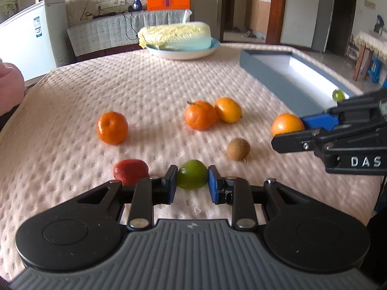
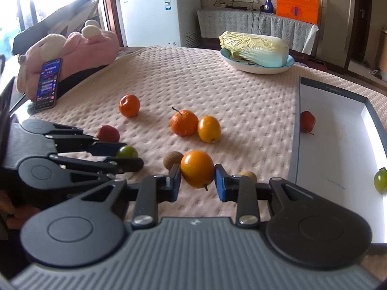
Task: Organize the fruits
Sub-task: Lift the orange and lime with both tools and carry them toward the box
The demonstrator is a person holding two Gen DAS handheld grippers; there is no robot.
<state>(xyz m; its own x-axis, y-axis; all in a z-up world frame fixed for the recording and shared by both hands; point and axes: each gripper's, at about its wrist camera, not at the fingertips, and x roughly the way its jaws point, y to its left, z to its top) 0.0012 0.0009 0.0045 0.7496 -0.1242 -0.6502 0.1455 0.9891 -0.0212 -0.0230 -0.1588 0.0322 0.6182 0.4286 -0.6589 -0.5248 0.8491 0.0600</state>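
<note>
We see the left hand-held gripper (image 1: 192, 181) clenched on a green fruit (image 1: 192, 177) low over the worktop (image 1: 145, 91) — the right hand-held gripper (image 2: 197, 181) grasps an orange fruit (image 2: 197, 168). Beyond them loose fruits lie on the cloth, and the grey box (image 2: 338, 145) at the right holds a red fruit (image 2: 307, 121) and a green one (image 2: 380, 181).

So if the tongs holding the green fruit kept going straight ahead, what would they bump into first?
Probably the two orange fruits sitting together ahead. The left tongs are shut on the green fruit; only bare cloth lies between, though depth is hard to judge.
</note>
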